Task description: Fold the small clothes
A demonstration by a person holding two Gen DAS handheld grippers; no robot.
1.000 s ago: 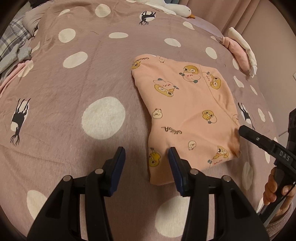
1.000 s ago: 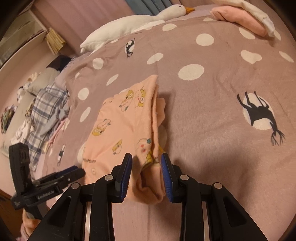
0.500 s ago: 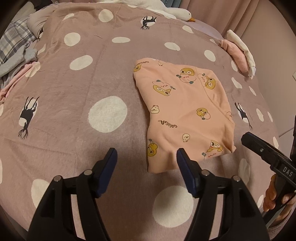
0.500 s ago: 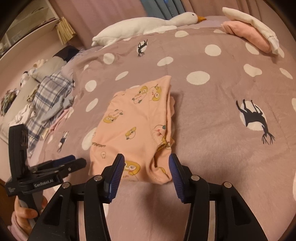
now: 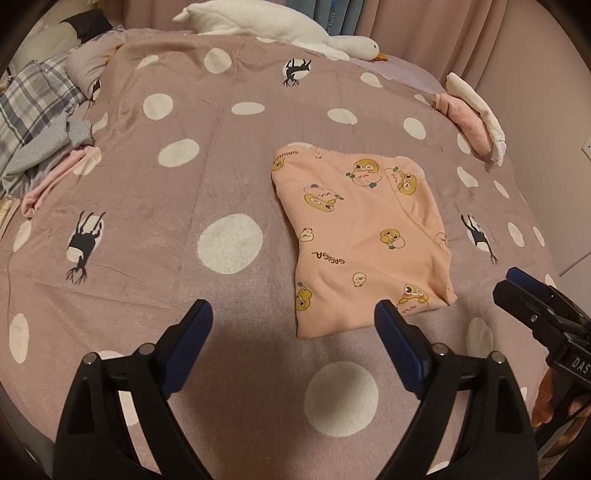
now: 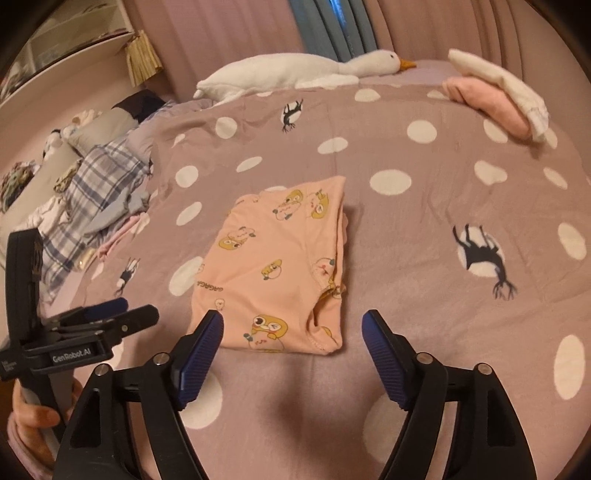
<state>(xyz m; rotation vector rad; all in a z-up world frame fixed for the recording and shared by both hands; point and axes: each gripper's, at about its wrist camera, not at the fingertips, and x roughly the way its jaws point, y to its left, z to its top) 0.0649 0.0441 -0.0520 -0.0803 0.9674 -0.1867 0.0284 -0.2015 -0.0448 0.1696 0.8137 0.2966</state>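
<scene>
I had both the left gripper (image 5: pixel 293 319) and right gripper (image 6: pixel 293 330) spread wide (jaws just opening, nothing between them) above the folded peach garment (image 5: pixel 364 236).

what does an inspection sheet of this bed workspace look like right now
surface: dotted mauve bedspread, lightly wrinkled
job's things: peach cartoon-print garment lying folded, flat
clutter: loose clothes heap at the left edge; pink and white folded stack at the far right; goose plush at the head
grippers: left tongs and right tongs open, empty, jaws just widened
cables: nothing seen
surroundings: curtains, shelf
</scene>
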